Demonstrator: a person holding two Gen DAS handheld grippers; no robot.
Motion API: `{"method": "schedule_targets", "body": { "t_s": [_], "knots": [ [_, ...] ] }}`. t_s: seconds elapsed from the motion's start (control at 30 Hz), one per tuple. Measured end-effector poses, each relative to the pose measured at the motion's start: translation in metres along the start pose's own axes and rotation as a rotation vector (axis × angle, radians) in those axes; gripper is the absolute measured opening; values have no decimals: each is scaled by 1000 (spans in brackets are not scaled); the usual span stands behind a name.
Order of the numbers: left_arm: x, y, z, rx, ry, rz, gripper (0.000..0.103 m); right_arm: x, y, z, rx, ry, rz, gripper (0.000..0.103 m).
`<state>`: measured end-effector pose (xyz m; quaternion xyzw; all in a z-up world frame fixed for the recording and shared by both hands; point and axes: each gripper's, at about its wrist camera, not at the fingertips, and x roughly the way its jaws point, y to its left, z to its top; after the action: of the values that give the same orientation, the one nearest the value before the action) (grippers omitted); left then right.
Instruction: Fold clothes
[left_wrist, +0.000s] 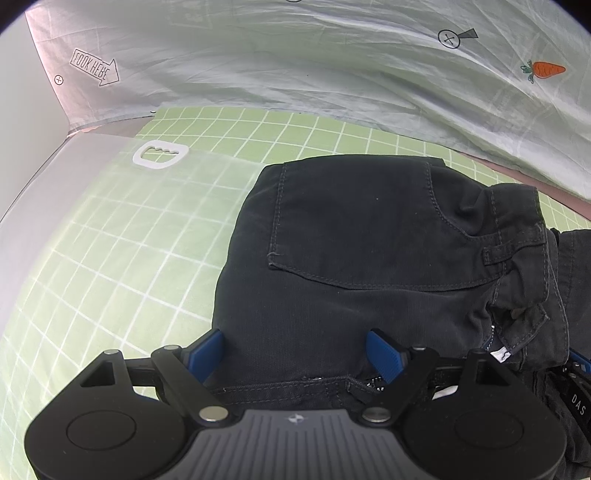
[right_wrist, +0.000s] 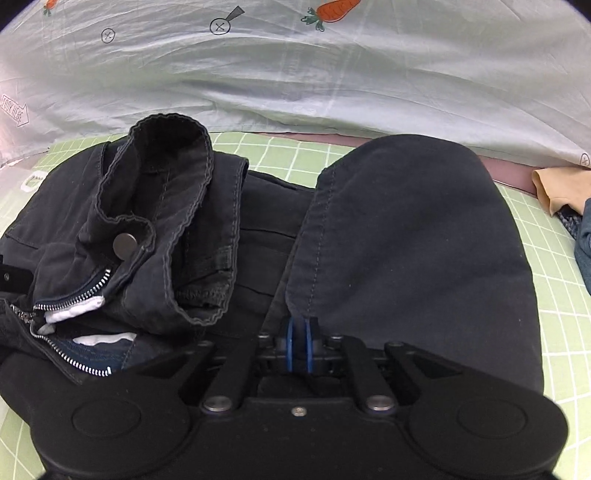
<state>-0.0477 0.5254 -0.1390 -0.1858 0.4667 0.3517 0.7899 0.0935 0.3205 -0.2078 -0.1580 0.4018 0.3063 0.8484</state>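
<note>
We are partway through folding the black trousers (left_wrist: 369, 236) on the green grid mat (left_wrist: 110, 258) — our left gripper (left_wrist: 299, 354) spread apart over the seat, our right gripper (right_wrist: 300, 345) clamped on a raised fabric fold, the waistband lying rumpled.

A domestic setting, probably a bedroom. The work surface is a green sheet (left_wrist: 110, 236) with a white grid, spread like bedding. Along its far edge lies a pale cover (right_wrist: 332, 81) printed with carrots (left_wrist: 543, 69) and a "LOOK HERE" arrow (left_wrist: 95, 67). More garments (right_wrist: 565, 206) lie at the right edge.
</note>
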Motion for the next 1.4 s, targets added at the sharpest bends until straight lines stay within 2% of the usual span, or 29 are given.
{"method": "schedule_targets", "body": {
  "t_s": [0.03, 0.1, 0.13, 0.2, 0.27, 0.3, 0.33, 0.43, 0.53, 0.67, 0.83, 1.03, 1.07, 1.2, 1.27, 1.4],
  "knots": [
    [-1, 1, 0, -1, 1, -4, 85, -2, 0, 2, 2, 6, 14, 18],
    [-4, 3, 0, -4, -4, -10, 85, -5, 0, 5, 7, 17, 41, 50],
    [-6, 5, -1, -5, -10, -12, 85, -8, 1, 6, 9, 8, 43, 58],
    [-12, 10, -2, -9, -32, -10, 85, -18, 6, 3, 21, -24, -14, 80],
    [-19, 17, -4, -23, -57, -3, 85, -29, 6, 0, 30, -69, -46, 87],
    [-20, 22, -5, -35, -62, -3, 85, -31, 3, -2, 41, -69, -60, 99],
    [-19, 26, -6, -43, -57, -1, 85, -33, -1, -3, 51, -70, -75, 103],
    [-13, 38, -7, -66, -38, 7, 85, -40, -12, -7, 84, -71, -118, 103],
    [-8, 46, -7, -92, -29, -35, 85, -39, -22, -10, 111, -54, -129, 103],
    [-3, 46, -2, -85, -41, -63, 86, -37, -30, -13, 134, -39, -152, 103],
    [15, 44, 7, -106, -10, -118, 86, -36, -38, -22, 155, -8, -175, 103],
    [26, 42, 4, -133, 11, -140, 86, -44, -50, -25, 178, -29, -262, 103],
    [25, 42, 3, -150, 10, -150, 80, -45, -53, -26, 186, -29, -271, 103],
    [13, 40, -1, -158, -39, -196, 34, -47, -66, -31, 234, -26, -310, 103],
    [1, 35, -2, -125, -73, -193, 23, -50, -70, -34, 248, -33, -336, 103],
    [-26, 24, -2, -131, -127, -210, 18, -54, -81, -40, 275, -35, -342, 103]
  ]
}}
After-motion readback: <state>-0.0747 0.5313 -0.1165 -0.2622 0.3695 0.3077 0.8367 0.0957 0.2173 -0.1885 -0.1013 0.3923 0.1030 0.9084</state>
